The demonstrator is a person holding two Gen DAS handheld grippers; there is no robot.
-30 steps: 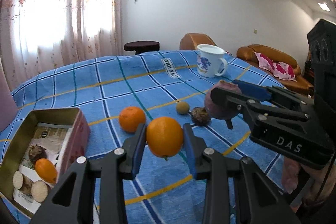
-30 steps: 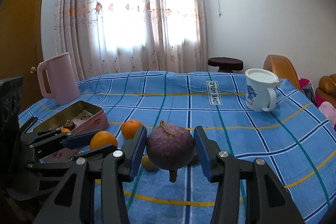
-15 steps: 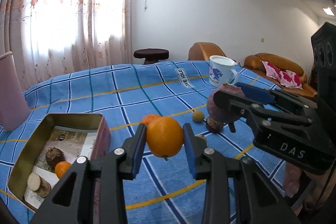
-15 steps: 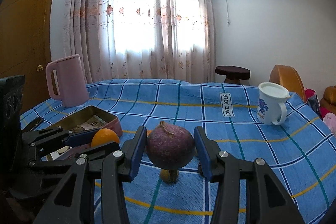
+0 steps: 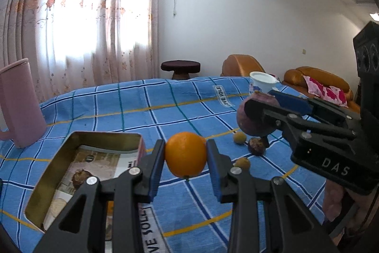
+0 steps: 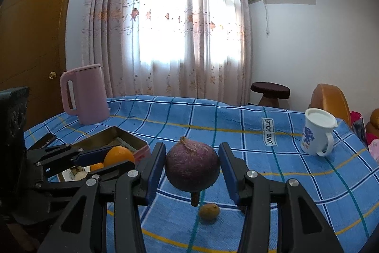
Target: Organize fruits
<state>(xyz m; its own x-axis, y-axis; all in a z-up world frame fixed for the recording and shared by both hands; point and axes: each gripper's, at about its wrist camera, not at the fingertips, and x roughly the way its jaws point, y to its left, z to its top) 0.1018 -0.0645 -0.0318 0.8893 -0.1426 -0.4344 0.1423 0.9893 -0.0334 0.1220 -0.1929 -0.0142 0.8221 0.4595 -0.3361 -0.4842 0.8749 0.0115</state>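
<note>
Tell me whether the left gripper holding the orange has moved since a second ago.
Yes. The left gripper, shut on the round orange, has travelled leftward toward the open metal tin, which now sits much nearer to it.

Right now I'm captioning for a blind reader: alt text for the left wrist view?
The left gripper holds an orange above a blue checked cloth, beside an open tin. The right gripper holds a purple fruit.
</note>
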